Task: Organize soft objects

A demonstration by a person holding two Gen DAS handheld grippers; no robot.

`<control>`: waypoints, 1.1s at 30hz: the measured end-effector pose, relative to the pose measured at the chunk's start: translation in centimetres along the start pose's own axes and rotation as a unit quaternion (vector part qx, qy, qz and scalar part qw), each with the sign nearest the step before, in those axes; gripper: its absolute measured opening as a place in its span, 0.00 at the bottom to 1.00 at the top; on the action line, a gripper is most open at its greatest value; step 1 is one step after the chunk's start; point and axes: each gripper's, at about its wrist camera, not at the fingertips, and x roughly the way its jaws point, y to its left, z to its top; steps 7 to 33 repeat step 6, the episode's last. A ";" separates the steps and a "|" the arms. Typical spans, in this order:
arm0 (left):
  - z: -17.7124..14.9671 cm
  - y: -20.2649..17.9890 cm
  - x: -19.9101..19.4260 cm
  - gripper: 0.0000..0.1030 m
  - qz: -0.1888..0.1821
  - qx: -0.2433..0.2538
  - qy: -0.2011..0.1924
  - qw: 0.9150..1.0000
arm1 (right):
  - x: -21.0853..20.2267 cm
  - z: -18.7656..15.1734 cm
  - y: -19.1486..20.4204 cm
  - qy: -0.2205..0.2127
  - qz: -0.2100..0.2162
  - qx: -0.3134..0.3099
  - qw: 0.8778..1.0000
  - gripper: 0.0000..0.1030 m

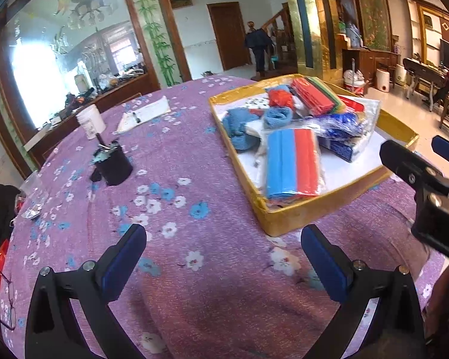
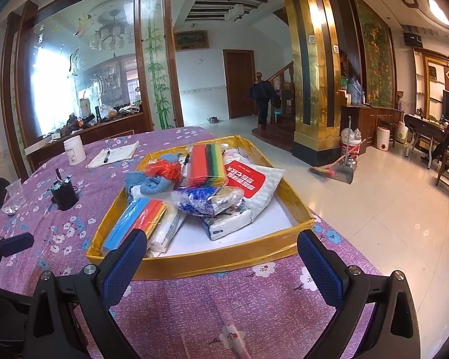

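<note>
Both hand-held grippers, left (image 1: 224,240) and right (image 2: 222,246), hover open and empty over the desk (image 1: 194,179) beside the yellow tray (image 2: 224,261) of soft packs.

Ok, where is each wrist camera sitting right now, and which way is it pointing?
Left wrist: low over the purple tablecloth, left of the tray; shows left gripper, open, and right gripper.
Right wrist: before the tray's near edge, facing the room; right gripper open.
Shared: tray, blue-and-red pack, black cup.
</note>
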 end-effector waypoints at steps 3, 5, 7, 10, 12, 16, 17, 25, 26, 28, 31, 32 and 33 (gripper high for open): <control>-0.2 -0.9 -0.1 1.00 -0.008 0.020 0.004 1.000 | 0.1 0.1 -0.7 -0.001 -0.004 0.011 1.000 0.99; -0.3 -1.4 -0.2 1.00 -0.011 0.031 0.002 0.999 | 0.3 0.0 -1.0 0.000 -0.004 0.017 1.000 0.99; -0.4 -1.7 -0.3 1.00 -0.008 0.037 0.000 0.999 | 0.3 0.0 -1.1 0.000 -0.005 0.019 1.000 0.99; -0.4 -1.7 -0.3 1.00 -0.008 0.037 0.000 0.999 | 0.3 0.0 -1.1 0.000 -0.005 0.019 1.000 0.99; -0.4 -1.7 -0.3 1.00 -0.008 0.037 0.000 0.999 | 0.3 0.0 -1.1 0.000 -0.005 0.019 1.000 0.99; -0.4 -1.7 -0.3 1.00 -0.008 0.037 0.000 0.999 | 0.3 0.0 -1.1 0.000 -0.005 0.019 1.000 0.99; -0.4 -1.7 -0.3 1.00 -0.008 0.037 0.000 0.999 | 0.3 0.0 -1.1 0.000 -0.005 0.019 1.000 0.99; -0.4 -1.7 -0.3 1.00 -0.008 0.037 0.000 0.999 | 0.3 0.0 -1.1 0.000 -0.005 0.019 1.000 0.99; -0.4 -1.7 -0.3 1.00 -0.008 0.037 0.000 0.999 | 0.3 0.0 -1.1 0.000 -0.005 0.019 1.000 0.99; -0.4 -1.7 -0.3 1.00 -0.008 0.037 0.000 0.999 | 0.3 0.0 -1.1 0.000 -0.005 0.019 1.000 0.99; -0.4 -1.7 -0.3 1.00 -0.008 0.037 0.000 0.999 | 0.3 0.0 -1.1 0.000 -0.005 0.019 1.000 0.99; -0.4 -1.7 -0.3 1.00 -0.008 0.037 0.000 0.999 | 0.3 0.0 -1.1 0.000 -0.005 0.019 1.000 0.99; -0.4 -1.7 -0.3 1.00 -0.008 0.037 0.000 0.999 | 0.3 0.0 -1.1 0.000 -0.005 0.019 1.000 0.99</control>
